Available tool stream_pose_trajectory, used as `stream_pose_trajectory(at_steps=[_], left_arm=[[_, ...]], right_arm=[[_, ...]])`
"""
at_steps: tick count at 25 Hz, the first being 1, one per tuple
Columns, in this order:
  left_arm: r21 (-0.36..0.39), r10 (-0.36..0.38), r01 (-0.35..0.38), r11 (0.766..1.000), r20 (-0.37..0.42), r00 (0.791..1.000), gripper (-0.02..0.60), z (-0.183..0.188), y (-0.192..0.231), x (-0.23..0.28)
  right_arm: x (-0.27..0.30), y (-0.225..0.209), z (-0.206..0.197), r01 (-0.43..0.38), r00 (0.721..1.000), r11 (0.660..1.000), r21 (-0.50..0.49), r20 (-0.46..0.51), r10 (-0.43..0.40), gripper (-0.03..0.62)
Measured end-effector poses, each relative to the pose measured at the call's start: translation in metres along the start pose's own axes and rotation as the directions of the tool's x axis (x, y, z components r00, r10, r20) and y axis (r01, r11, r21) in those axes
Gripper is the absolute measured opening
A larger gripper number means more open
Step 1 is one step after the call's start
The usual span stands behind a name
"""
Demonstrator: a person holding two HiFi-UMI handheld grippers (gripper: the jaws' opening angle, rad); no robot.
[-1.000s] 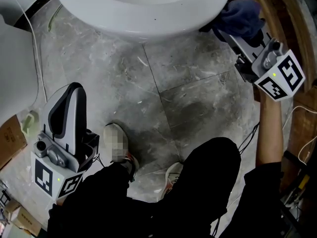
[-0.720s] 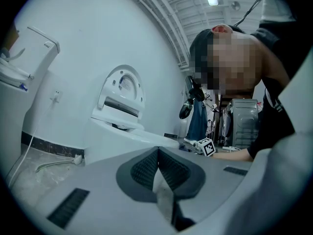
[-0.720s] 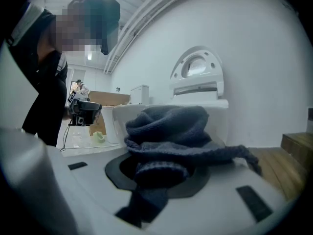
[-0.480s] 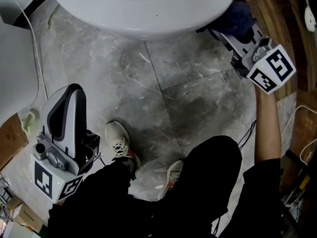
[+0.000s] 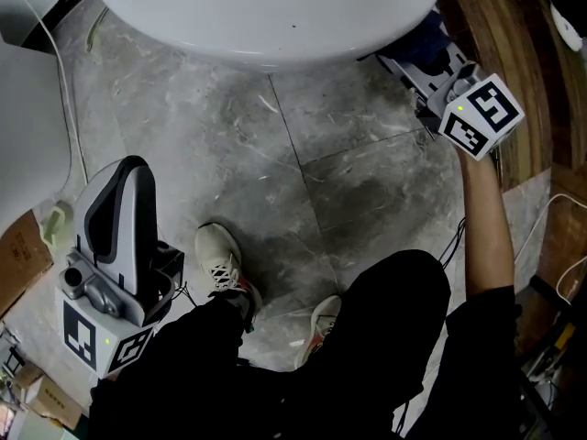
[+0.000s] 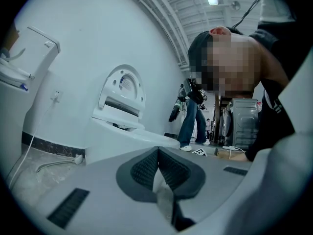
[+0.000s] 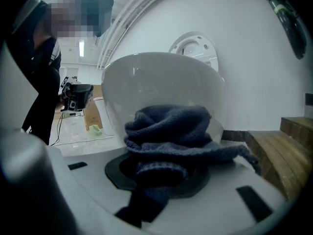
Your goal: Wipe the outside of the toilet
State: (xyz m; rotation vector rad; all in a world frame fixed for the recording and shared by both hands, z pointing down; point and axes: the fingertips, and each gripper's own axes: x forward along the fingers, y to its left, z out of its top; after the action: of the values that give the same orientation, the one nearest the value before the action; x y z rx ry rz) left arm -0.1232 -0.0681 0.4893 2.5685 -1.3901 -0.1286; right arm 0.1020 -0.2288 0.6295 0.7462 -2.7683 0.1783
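Note:
The white toilet bowl (image 5: 266, 16) fills the top of the head view and rises in front of the right gripper's camera as the toilet bowl (image 7: 161, 87). My right gripper (image 5: 424, 55) is shut on a dark blue cloth (image 7: 171, 131), which lies bunched against the bowl's outer wall; the cloth (image 5: 424, 37) shows mostly tucked under the rim at the right. My left gripper (image 5: 124, 218) hangs low at the left, away from the toilet, its jaws closed together with nothing between them. In the left gripper view the toilet (image 6: 127, 126) stands with its seat and lid raised.
Grey marbled floor tiles (image 5: 348, 172) lie under the bowl. A wooden step (image 5: 514, 81) runs along the right. My shoes (image 5: 220, 264) and dark trousers fill the bottom. A white cable (image 5: 64, 90), a cardboard box (image 5: 18, 259) and another white fixture (image 5: 27, 136) are at the left.
My right gripper with the cloth has slid up and inward along the bowl's right side, further under the rim. The left gripper has stayed in place.

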Motion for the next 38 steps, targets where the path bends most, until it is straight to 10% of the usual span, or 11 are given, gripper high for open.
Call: stream_pose_trajectory(at_steps=[25, 38], left_arm=[[-0.019, 0.023, -0.023, 1.000, -0.007, 1.000, 0.009, -0.004, 0.012, 0.000], [-0.038, 0.032, -0.033, 0.999, -0.022, 0.999, 0.009, -0.010, 0.023, -0.003]], right_arm=[[0.063, -0.020, -0.131, 0.100, 0.978, 0.995, -0.025, -0.180, -0.103, 0.117], [0.098, -0.030, -0.208, 0.189, 0.887, 0.982, -0.004, -0.429, -0.173, 0.117]])
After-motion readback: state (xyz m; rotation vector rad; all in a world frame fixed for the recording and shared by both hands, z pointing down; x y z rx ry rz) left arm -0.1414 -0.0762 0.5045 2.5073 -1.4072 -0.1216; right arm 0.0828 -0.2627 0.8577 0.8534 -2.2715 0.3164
